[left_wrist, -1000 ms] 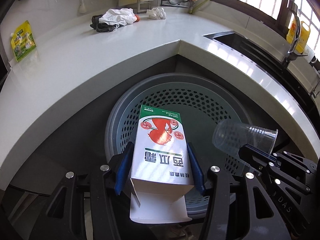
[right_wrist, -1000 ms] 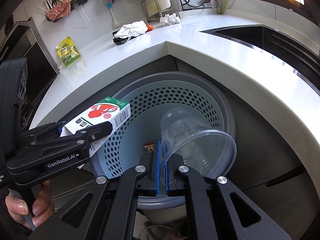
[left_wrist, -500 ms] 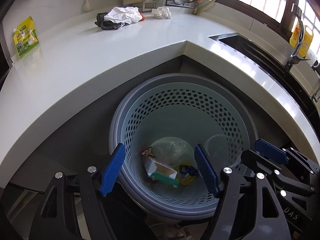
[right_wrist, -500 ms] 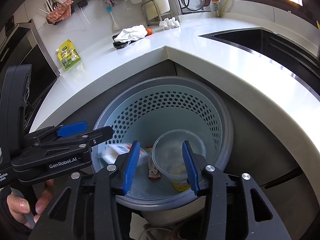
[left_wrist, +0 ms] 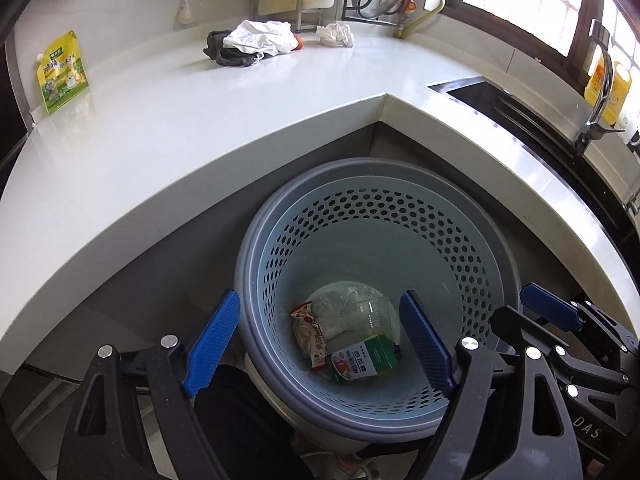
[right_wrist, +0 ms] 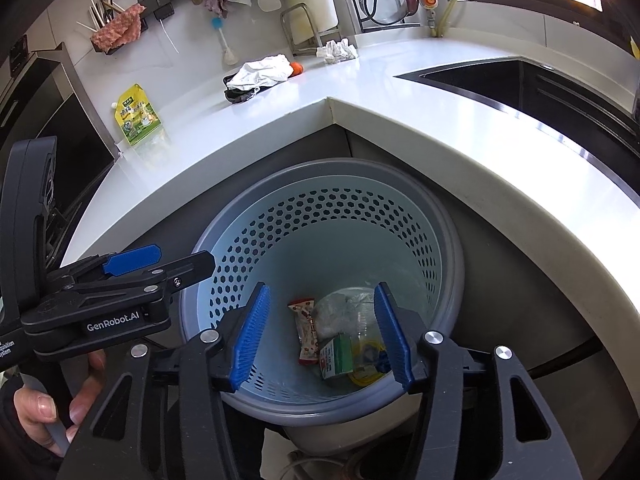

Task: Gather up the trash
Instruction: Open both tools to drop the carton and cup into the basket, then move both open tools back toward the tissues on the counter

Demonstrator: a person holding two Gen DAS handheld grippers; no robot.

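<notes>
Both drops done: a second ago the left gripper (left_wrist: 320, 344) held the box (left_wrist: 366, 362) and the right gripper (right_wrist: 320, 344) the cup (right_wrist: 366, 320); now both lie in the bin (left_wrist: 460, 216), jaws still opening, nothing between them. Grippers hang over the rim, angled down, probably so trash falls clear inside. Bin also holds a snack wrapper (right_wrist: 307, 330) and clear plastic. Bin sits tucked under the counter (left_wrist: 200, 120) corner. Farther back on it: cloths (left_wrist: 256, 42), crumpled tissue (left_wrist: 336, 34), green pouch (left_wrist: 62, 72), likely next pickups

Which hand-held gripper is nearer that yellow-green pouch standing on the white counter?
Left. The left hand-held gripper sits on the yellow-green pouch's side of the perforated blue bin; the right hand-held gripper is farther, jaws opening, empty.
</notes>
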